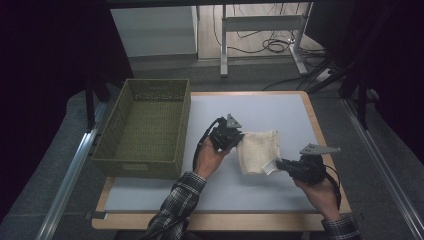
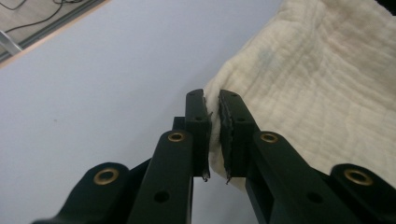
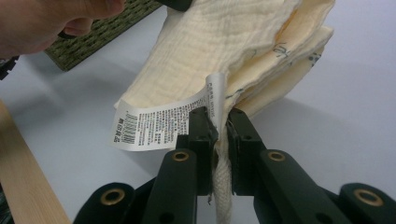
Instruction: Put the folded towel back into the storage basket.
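Cream-coloured, crinkled muslin cloth (image 1: 257, 151), folded into several layers, hung just above the white bench (image 1: 260, 107) near its middle, stretched between two hand-held tongs. To the left, at the bench's edge, stood an olive-green woven rectangular basket (image 1: 145, 127), well apart from the cloth. The cloth looked light, soft and floppy, likely to sag and unfold unless it was held at two corners; its thick folded edges seemed the surest places to grip, and the weave looked unlikely to slip.

The left tongs (image 2: 213, 133) were clamped almost fully together on the cloth's left corner, a thin fold of fabric pinched between the black pads. The right tongs (image 3: 219, 140) were likewise closed on the opposite edge, gripping a bunched seam beside a white printed care label (image 3: 154, 123) that curled out past the pads. In the right gripper view, the person's left hand (image 3: 46, 21) appeared beyond the cloth.
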